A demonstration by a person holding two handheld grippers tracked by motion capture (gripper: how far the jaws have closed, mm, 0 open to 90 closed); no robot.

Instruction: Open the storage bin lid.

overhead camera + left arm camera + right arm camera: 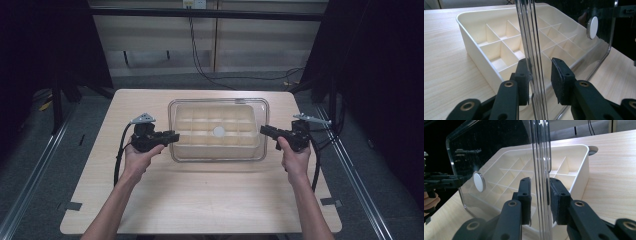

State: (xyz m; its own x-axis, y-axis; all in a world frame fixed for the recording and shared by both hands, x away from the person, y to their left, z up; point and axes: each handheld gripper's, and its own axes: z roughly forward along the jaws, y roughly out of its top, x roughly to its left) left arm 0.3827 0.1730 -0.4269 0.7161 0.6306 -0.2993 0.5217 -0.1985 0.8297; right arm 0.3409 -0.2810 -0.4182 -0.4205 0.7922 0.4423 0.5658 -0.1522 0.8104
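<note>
A clear plastic lid (218,102) with a white round knob (218,131) lies level over a cream box (481,32) split into several compartments, at the middle of the wooden table (200,200). My left gripper (175,136) is shut on the lid's left short edge, and in the left gripper view its pads (524,75) clamp the rim. On the opposite short edge my right gripper (262,130) is shut as well, pads (556,195) pressed on the lid (494,150). The compartments I can see hold nothing.
Bare tabletop lies in front of the box and on both sides. Beyond the far edge a black cable (200,65) runs across the floor. Metal rails (35,165) flank the table. The other hand's gripper (439,182) appears through the lid.
</note>
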